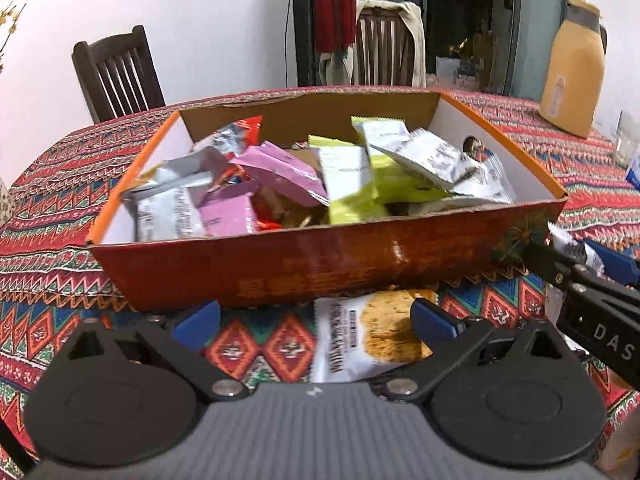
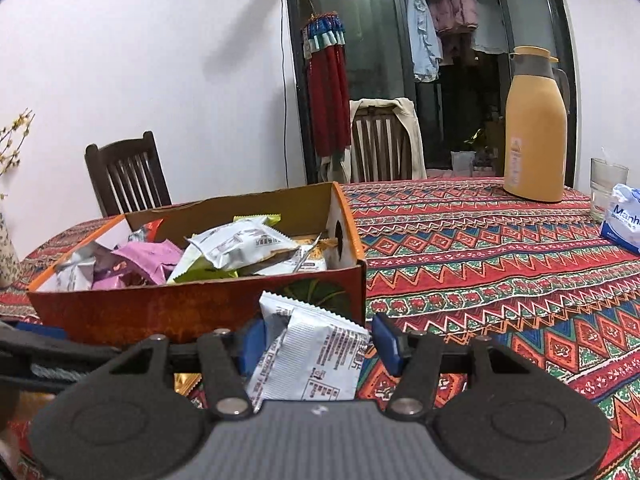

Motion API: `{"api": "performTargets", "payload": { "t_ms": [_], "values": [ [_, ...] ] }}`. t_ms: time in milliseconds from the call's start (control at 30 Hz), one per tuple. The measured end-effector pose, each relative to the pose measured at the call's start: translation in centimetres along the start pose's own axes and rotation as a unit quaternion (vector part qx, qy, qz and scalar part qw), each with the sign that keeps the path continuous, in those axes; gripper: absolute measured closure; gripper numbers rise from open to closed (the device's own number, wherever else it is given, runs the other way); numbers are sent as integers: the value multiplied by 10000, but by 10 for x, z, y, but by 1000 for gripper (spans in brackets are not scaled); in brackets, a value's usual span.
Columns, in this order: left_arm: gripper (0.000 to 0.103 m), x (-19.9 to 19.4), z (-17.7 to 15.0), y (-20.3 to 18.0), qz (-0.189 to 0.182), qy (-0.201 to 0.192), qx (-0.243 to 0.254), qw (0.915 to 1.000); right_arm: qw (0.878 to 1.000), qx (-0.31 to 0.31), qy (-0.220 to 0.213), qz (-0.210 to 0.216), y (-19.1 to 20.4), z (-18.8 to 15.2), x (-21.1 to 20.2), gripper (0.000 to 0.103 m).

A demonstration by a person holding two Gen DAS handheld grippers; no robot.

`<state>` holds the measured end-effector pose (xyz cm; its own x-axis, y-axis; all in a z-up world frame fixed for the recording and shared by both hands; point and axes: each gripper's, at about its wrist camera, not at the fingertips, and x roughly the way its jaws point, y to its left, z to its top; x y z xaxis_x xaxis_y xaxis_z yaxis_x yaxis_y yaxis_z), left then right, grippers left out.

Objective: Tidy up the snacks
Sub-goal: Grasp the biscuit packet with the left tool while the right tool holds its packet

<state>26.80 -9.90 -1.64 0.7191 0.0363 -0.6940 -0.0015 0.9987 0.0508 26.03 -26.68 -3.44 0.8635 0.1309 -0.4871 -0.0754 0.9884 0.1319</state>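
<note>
Most snacks already lie heaped in the orange box (image 1: 320,264) mid-surface. My right claw (image 2: 316,340) is half closed on a crinkled silver packet (image 2: 312,356) at the box's near right corner. My left claw (image 1: 316,318) gapes empty over a cookie packet (image 1: 368,332) lying against the box's near wall.

Box (image 2: 160,312) near wall blocks ahead; tablecloth (image 2: 500,264) right clear.

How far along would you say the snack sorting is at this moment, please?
Mostly done: the cardboard box already holds a heap of packets, pink, green and silver. In hand: the right gripper carries a silver packet just short of the box. Left: a cookie packet lies on the tablecloth between the open fingers of the left gripper.
</note>
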Motion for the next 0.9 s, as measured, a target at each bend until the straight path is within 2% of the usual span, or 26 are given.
{"api": "performTargets", "payload": {
  "t_ms": [267, 467, 567, 633, 767, 900],
  "values": [
    [0, 12, -4, -20, -64, 114, 97, 9999, 9997, 136, 56, -175, -6, 0, 2, 47],
    [1, 21, -10, -27, -141, 222, 192, 9995, 9999, 109, 9, -132, -5, 0, 1, 47],
    [12, 19, -11, -27, -266, 187, 179, 9993, 9999, 112, -35, -85, -5, -1, -1, 46],
    [35, 16, -10, -25, -396, 135, 114, 9991, 9999, 115, -39, -79, -5, -1, -1, 46],
    [45, 12, -9, -22, -531, 69, 53, 9986, 9999, 114, -35, -49, -6, -1, -1, 46],
    [47, 7, -9, -22, -575, -1, 54, 9983, 9999, 111, -41, 6, -4, -2, -1, 46]
  ]
}}
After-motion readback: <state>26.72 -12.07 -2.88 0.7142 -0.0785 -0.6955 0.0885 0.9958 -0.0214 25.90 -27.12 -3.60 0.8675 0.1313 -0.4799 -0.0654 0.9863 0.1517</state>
